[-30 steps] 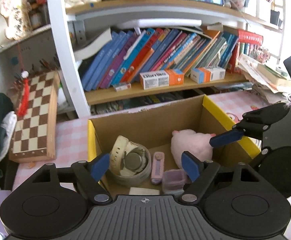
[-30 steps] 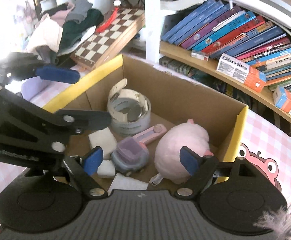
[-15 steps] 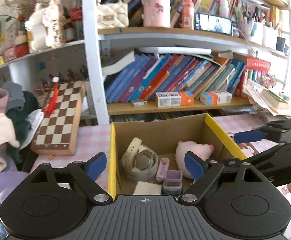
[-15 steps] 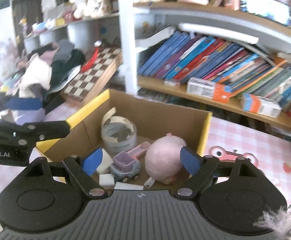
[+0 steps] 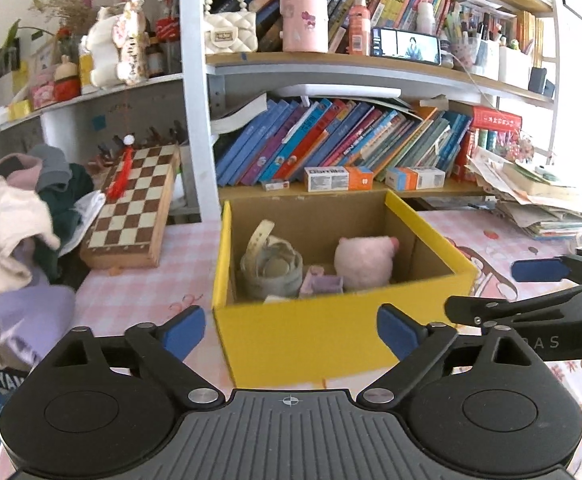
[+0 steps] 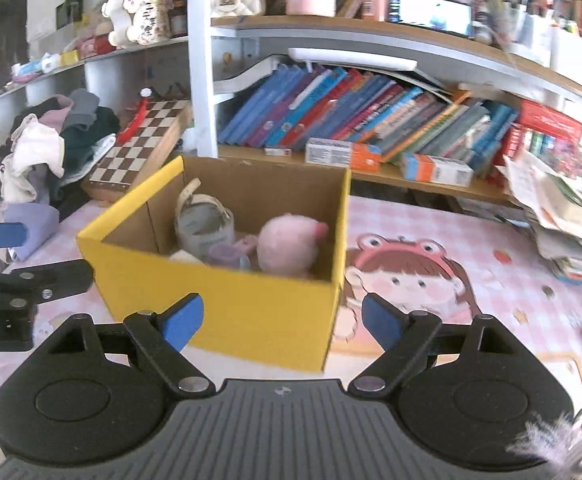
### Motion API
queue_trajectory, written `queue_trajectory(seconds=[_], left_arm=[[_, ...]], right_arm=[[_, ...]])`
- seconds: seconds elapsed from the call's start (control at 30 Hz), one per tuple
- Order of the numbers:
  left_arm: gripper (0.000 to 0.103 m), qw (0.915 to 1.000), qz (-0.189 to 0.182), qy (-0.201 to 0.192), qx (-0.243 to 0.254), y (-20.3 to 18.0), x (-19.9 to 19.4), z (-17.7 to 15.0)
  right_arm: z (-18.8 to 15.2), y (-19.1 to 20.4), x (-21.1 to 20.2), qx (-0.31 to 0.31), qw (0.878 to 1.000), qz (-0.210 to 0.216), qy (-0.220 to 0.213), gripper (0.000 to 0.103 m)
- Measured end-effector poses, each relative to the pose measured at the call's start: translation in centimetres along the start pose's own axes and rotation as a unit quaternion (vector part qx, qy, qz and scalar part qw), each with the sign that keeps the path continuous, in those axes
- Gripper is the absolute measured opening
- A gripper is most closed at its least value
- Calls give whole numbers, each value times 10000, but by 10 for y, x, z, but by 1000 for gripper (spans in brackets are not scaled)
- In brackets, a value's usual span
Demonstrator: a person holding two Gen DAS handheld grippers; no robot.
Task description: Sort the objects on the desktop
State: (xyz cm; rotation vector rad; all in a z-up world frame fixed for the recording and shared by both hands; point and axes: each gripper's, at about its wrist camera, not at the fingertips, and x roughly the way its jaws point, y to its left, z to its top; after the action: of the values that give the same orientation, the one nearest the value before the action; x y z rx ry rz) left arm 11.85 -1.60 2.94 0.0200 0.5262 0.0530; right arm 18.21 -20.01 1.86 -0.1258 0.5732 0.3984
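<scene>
A yellow cardboard box [image 5: 331, 332] [image 6: 227, 300] stands on the pink desk mat. Inside lie a pink plush toy [image 5: 365, 258] [image 6: 289, 246], a roll of beige tape [image 5: 271, 266] [image 6: 205, 224], a small purple container [image 5: 327, 283] [image 6: 227, 256] and a white block [image 6: 185, 257]. My left gripper [image 5: 291, 330] hangs before the box's near wall, its jaws opening with nothing between the pads. My right gripper [image 6: 281, 320] is open and empty, just before the box's near right corner. Each gripper shows at the edge of the other's view.
A bookshelf with slanted books [image 5: 331, 144] and small cartons [image 5: 339, 178] rises behind the box. A chessboard [image 5: 135, 208] and a heap of clothes [image 5: 15, 224] lie left. Stacked papers [image 5: 531, 200] sit right. The mat's cartoon print [image 6: 407, 264] is bare right of the box.
Both grippers drew back from above the box's inside to outside its near wall. The left jaws spread wider. The box's contents stayed put.
</scene>
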Motion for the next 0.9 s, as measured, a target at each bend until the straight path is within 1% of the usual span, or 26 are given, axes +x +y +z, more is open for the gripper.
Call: queue_trajectory(seconds=[0.17,0.27,0.37,0.47,0.53,0.63,0.9], left_arm=[[96,9999,14,113,109,-4,-22,-24],[97,9995,16,233,190,-5,-31,-36],[97,9992,10,307,247,-6,-39,-44],[97,9993,52,277,264,-4,-49,-49],[100,9994,80,247,245,-2,-55,-52],[101,9994,94,216,263,0,-63,-57],[102,9988,57,328,368,1,-73,-66]], right_arm=[[-31,13,-22,19,9995,-311,60,89],[-43,22,-32,2,9992,-375,118,89],[-48,30,-43,-38,9992,-387,76,91],[-55,37,-52,-74,9991,-400,72,94],[-59,42,-56,-99,9991,-402,91,94],[-64,49,-62,-148,9990,-401,109,100],[-72,61,-73,-164,9985,-495,147,103]])
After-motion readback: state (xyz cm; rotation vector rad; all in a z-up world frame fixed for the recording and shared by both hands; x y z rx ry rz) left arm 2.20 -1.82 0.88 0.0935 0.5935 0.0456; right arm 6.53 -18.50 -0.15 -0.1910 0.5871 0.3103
